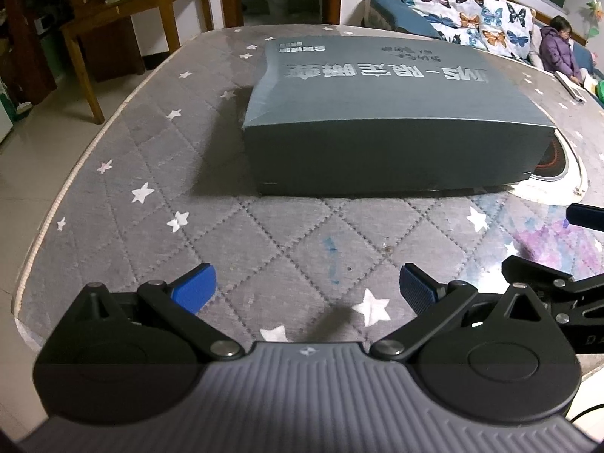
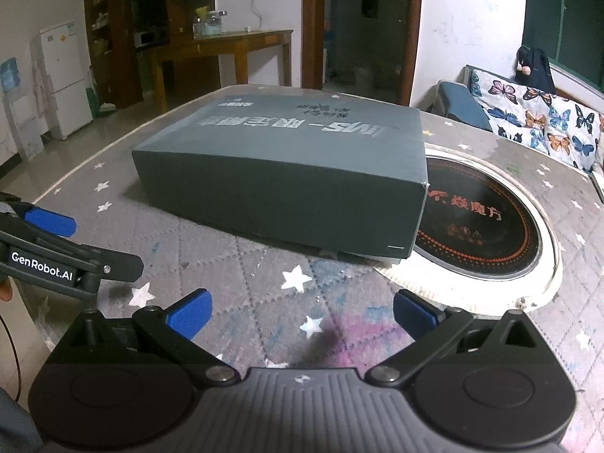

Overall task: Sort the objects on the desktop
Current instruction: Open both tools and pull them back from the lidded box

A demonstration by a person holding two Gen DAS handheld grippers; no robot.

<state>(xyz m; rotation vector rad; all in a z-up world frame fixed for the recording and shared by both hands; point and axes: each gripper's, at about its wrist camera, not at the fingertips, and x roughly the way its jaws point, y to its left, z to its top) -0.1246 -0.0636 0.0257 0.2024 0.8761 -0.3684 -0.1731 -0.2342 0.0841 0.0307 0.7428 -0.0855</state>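
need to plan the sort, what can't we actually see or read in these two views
- What the grey box holds: lid shut, both views.
- Part of the round black cooktop: the box covers it; in the left wrist view only a sliver shows.
- Small print on the box top: blurred.
- Table near edge: hidden behind each hand-held gripper body.

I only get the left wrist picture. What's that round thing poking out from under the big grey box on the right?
Observer: It's a round black cooktop set into the table, with orange markings; the grey cardboard box overlaps its left edge.
Operator: Is the left tool holding anything?
Observer: No. From the right wrist view, the left tool hangs open above the grey star-patterned table cover, with nothing in it.
Operator: Is there a fridge?
Observer: Yes, a white fridge stands against the far left wall.
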